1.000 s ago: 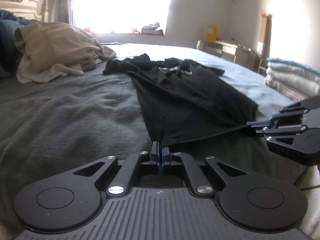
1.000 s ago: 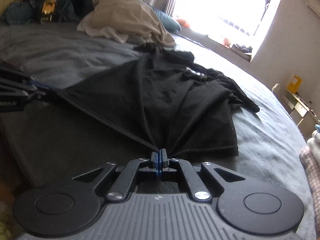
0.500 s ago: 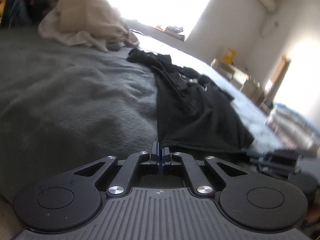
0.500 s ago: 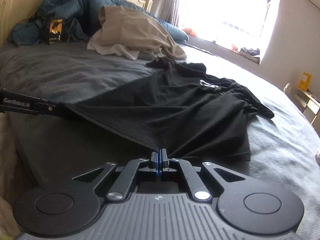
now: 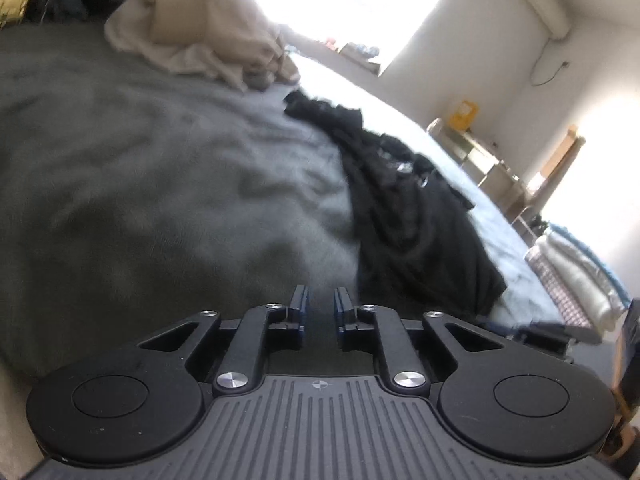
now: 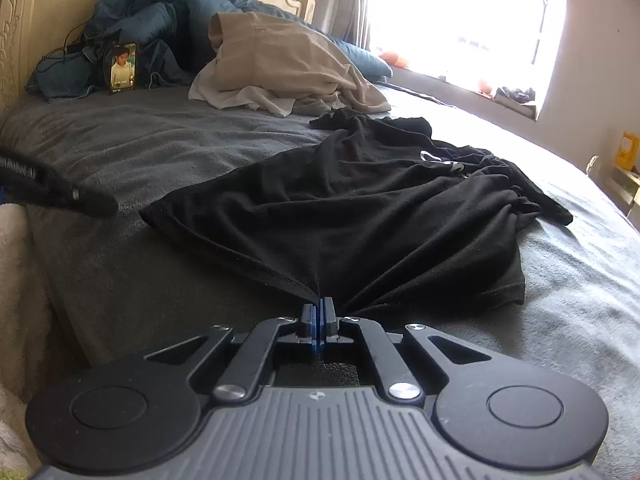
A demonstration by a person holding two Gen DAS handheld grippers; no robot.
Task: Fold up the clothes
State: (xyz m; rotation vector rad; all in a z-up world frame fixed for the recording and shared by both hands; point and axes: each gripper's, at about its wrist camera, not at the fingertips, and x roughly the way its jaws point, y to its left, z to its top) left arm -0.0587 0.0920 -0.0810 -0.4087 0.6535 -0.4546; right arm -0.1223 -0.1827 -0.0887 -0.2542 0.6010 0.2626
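A black garment (image 6: 360, 208) lies spread and rumpled on the grey bed cover (image 6: 140, 140). My right gripper (image 6: 319, 308) is shut on its near hem, and the cloth fans out in creases from the pinch. My left gripper (image 5: 321, 300) has its jaws opening, with nothing between them; the black garment (image 5: 420, 232) lies just to its right on the grey bed cover (image 5: 140, 200). In the right wrist view the left gripper (image 6: 56, 192) shows blurred at the left edge, clear of the garment's left corner. The right gripper (image 5: 552, 330) shows low at the right in the left wrist view.
A heap of beige clothes (image 6: 280, 68) lies beyond the black garment, with a blue duvet (image 6: 160, 24) and a phone (image 6: 122, 66) by the headboard. Folded blankets (image 5: 576, 276) are stacked at the bed's right edge. A low cabinet (image 5: 472, 148) stands by the far wall.
My left gripper has let go of the garment's hem corner and swung left; that corner now lies slack on the bed. My right gripper keeps its grip and has hardly moved.
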